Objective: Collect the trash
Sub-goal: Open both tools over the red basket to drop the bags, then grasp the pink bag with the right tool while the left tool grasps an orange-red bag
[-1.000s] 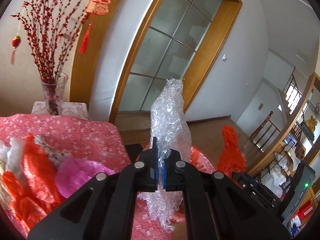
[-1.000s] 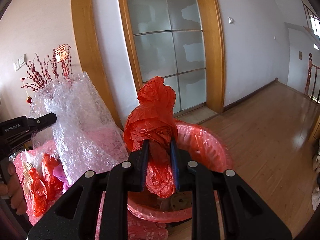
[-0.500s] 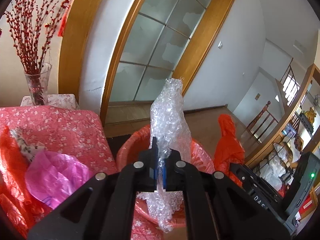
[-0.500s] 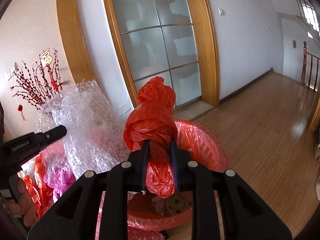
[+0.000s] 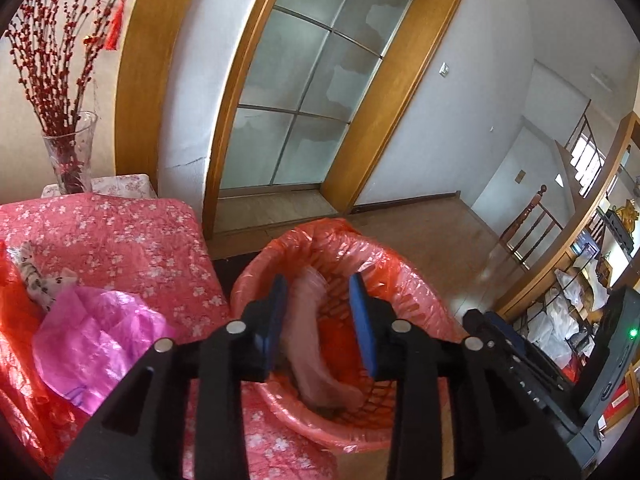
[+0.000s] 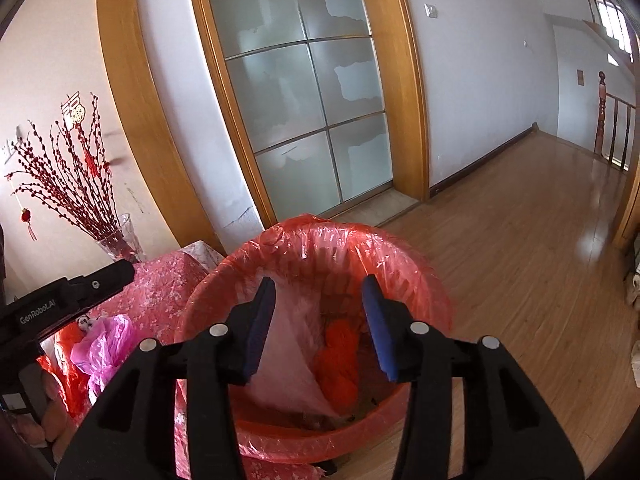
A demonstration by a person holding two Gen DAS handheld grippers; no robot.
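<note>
Both grippers over the bin, both empty.

Left gripper (image 5: 318,312): fingers spread wide, nothing between the blue pads (image 5: 362,320). Directly beyond and below the fingertips sits the trash bin (image 5: 404,276), lined with a red bag. A pale, blurred sheet of bubble wrap (image 5: 316,344) shows in the gap between the fingers, inside the bin, touching neither pad as far as I can tell.

Right gripper (image 6: 320,316): also wide open, holding nothing. Through the gap between its fingers, down in the bin (image 6: 404,256): bubble wrap (image 6: 288,364) towards the left finger, and a crumpled red plastic bag (image 6: 336,360) just beside it, towards the right finger. Some dark bits at the bin bottom, too small to identify.

Left of the left gripper's fingers: table with pink floral cloth (image 5: 120,240), just beside the bin. Trash on it: a pink plastic bag (image 5: 96,340), red plastic (image 5: 16,320) at the far-left edge, and a patterned scrap (image 5: 38,280) beyond it. Glass vase with red branches (image 5: 70,152) well beyond the table's far edge.

Left gripper body (image 6: 68,300) is visible in the right wrist view, to the left of the right fingers.
</note>
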